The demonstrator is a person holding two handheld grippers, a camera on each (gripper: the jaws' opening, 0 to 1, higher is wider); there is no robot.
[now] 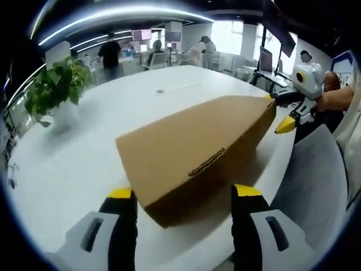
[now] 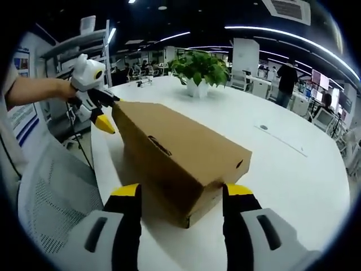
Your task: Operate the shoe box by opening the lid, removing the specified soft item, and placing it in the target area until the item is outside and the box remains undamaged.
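Note:
A closed brown cardboard shoe box [image 1: 197, 147] lies on the round white table [image 1: 73, 164], lid down, a slot tab on its top. My left gripper [image 1: 184, 192] is open, its yellow-tipped jaws standing either side of the box's near end. At the box's far corner the right gripper [image 1: 282, 111] is held by a hand. In the right gripper view the same box [image 2: 180, 149] runs away from me, and my right gripper [image 2: 182, 189] is open astride its near end. The left gripper [image 2: 107, 111] sits at the far corner. The box's contents are hidden.
A potted green plant [image 1: 56, 84] [image 2: 200, 68] stands on the table beyond the box. A grey mesh chair [image 1: 316, 175] [image 2: 51, 192] is at the table edge beside the box. People and desks with monitors are in the background. The white table [image 2: 293, 169] extends widely.

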